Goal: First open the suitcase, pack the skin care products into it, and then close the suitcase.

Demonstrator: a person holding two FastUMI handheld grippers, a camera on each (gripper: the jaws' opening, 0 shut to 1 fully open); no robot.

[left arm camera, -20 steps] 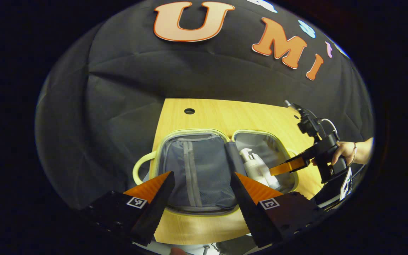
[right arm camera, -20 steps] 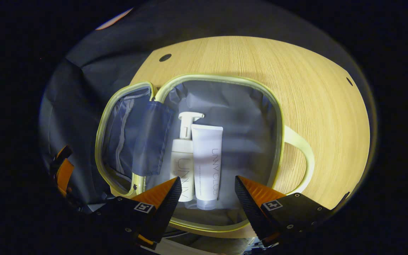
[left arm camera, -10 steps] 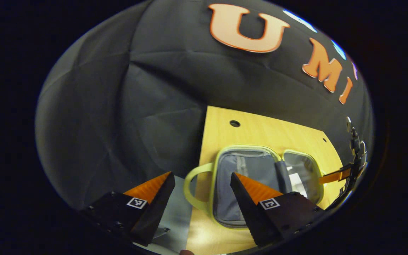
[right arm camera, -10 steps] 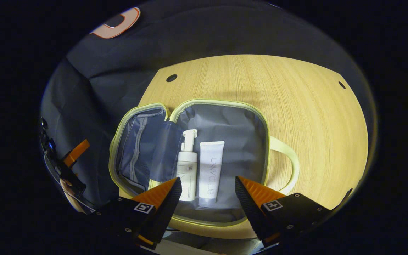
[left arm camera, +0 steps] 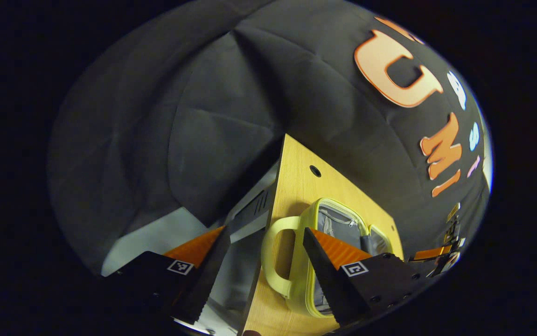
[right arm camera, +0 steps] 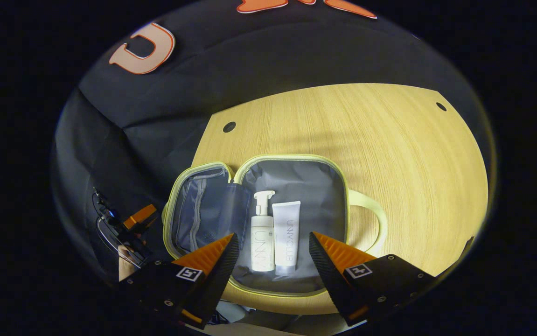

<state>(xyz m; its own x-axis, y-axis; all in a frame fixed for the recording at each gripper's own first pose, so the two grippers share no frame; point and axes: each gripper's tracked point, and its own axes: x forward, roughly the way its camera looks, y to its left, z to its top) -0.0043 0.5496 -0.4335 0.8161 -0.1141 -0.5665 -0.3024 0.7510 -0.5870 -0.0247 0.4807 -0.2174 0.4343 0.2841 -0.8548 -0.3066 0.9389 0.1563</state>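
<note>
Soft fabric suitcase (right arm camera: 291, 182) lying open flat on wooden table (right arm camera: 389, 154), pale-yellow trim, loop handle (right arm camera: 373, 219) on right half. Pump bottle (right arm camera: 262, 235) and tube (right arm camera: 287, 235) side by side inside right half. Right gripper (right arm camera: 273, 261) hovering above, jaws wide apart, empty. Left gripper (left arm camera: 261, 261) off table's left edge, likewise spread, empty. Lid half (right arm camera: 198, 217) light, floppy; best taken at stiffer zipper rim or handle (left arm camera: 280, 256).

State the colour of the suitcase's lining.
Grey lining, inside the suitcase; clearest in the right gripper view.
</note>
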